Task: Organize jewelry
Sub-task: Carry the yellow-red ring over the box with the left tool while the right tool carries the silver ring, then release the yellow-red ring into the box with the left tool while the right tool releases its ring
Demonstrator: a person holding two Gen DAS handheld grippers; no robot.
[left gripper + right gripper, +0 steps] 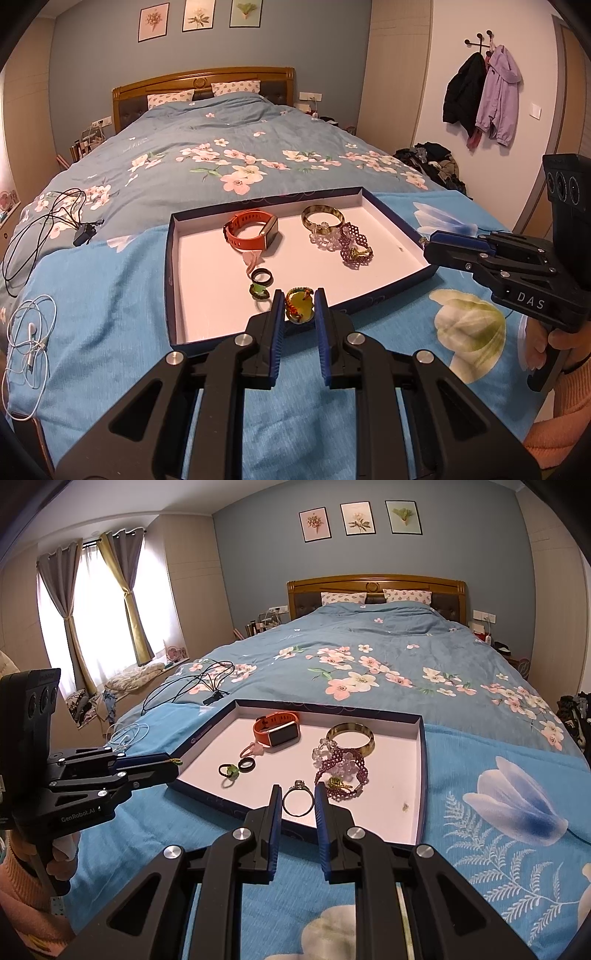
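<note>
Pendant (298, 305) clamped between left fingers (277, 325); ring (298, 802) between right fingers (322, 812).

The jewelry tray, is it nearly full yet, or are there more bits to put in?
Nearly. The tray already holds an orange watch, a bangle, beaded bracelets and small rings. The left gripper is shut on a yellow-green pendant, and the right gripper on a silver ring. Both hang over the tray's near edge, not yet set down. No other jewelry shows on the bedspread.
</note>
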